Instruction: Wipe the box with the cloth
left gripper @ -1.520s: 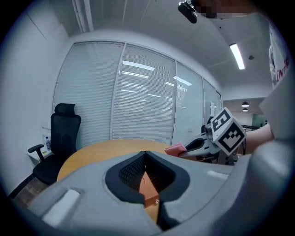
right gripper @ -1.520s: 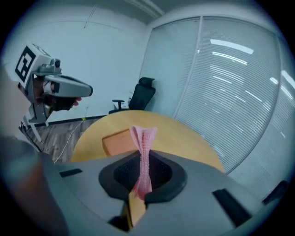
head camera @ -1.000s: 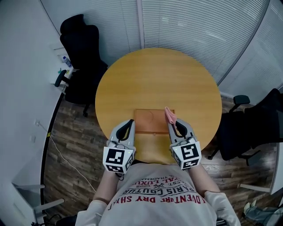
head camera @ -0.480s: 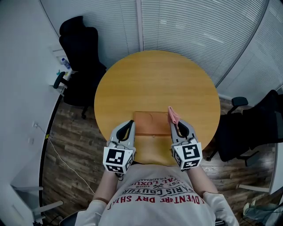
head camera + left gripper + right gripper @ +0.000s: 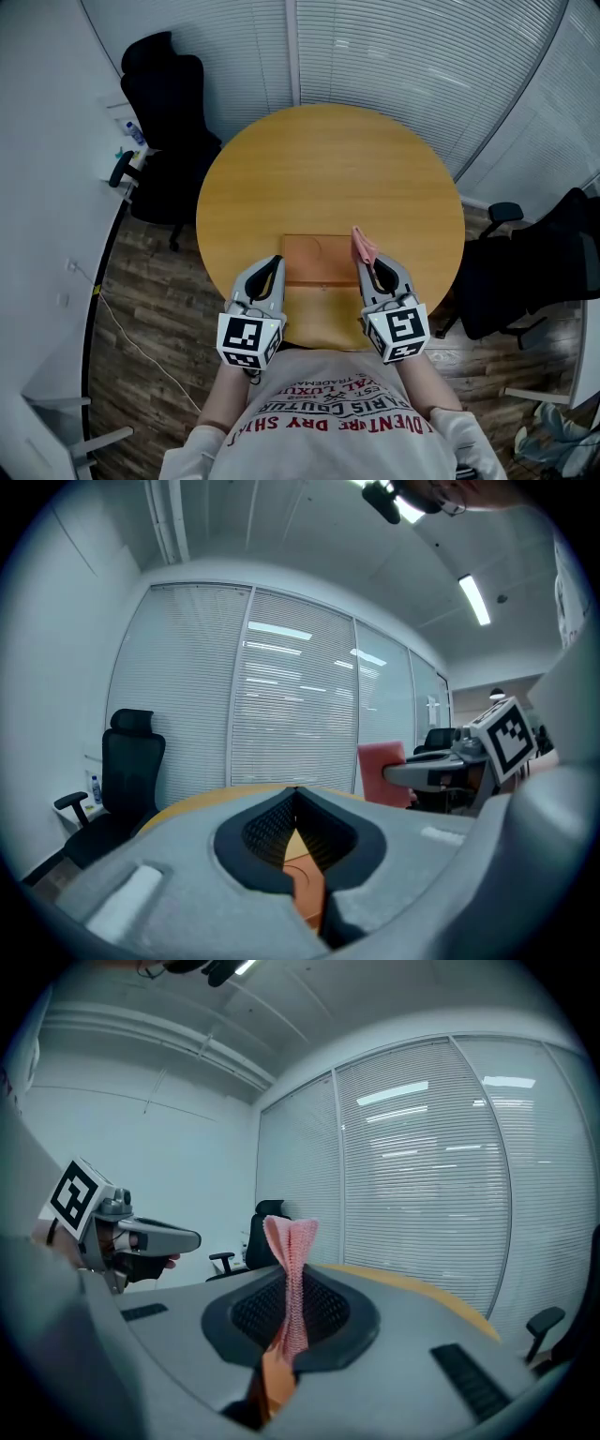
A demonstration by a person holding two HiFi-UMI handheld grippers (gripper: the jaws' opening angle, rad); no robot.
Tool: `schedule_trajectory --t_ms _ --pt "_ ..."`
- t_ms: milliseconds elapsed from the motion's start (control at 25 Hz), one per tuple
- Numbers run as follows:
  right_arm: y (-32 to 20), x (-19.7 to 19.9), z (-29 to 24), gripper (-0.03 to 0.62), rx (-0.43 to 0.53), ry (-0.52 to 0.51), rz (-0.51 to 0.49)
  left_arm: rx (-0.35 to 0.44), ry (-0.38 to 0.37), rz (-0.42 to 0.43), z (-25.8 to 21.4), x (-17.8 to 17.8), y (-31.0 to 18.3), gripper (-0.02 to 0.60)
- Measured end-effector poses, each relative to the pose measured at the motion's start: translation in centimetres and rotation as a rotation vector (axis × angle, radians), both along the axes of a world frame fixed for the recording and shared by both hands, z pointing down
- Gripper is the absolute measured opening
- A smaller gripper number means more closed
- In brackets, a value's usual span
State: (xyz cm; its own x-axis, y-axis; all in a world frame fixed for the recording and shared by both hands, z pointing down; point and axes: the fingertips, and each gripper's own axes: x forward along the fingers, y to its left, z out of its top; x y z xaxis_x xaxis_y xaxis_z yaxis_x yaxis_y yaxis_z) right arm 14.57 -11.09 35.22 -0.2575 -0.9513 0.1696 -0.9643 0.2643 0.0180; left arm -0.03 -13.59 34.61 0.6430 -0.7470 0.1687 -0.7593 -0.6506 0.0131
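A flat brown box (image 5: pixel 317 259) lies on the round wooden table (image 5: pixel 328 178) near its front edge. My right gripper (image 5: pixel 371 268) hovers at the box's right side, shut on a pink cloth (image 5: pixel 361 246) that sticks up from between its jaws (image 5: pixel 292 1246). My left gripper (image 5: pixel 270 274) sits at the box's left side with its jaws closed together and nothing held; a strip of the box (image 5: pixel 307 883) shows through the slit. The cloth (image 5: pixel 383 766) also appears in the left gripper view.
A black office chair (image 5: pixel 169 112) stands behind the table at the left, another chair (image 5: pixel 525 272) at the right. Blinds (image 5: pixel 403 56) cover the windows at the back. A white desk edge with a bottle (image 5: pixel 127 141) lies at the far left.
The right gripper with the cloth has shifted slightly; the head view has drifted a little. The left gripper has stayed put.
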Motion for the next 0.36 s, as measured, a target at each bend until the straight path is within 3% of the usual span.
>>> schedule_trajectory --t_ms 360 --pt "-0.15 0.04 0.43 0.025 -0.017 -0.003 -0.013 -0.035 0.033 0.011 0.52 0.38 -0.03 0.008"
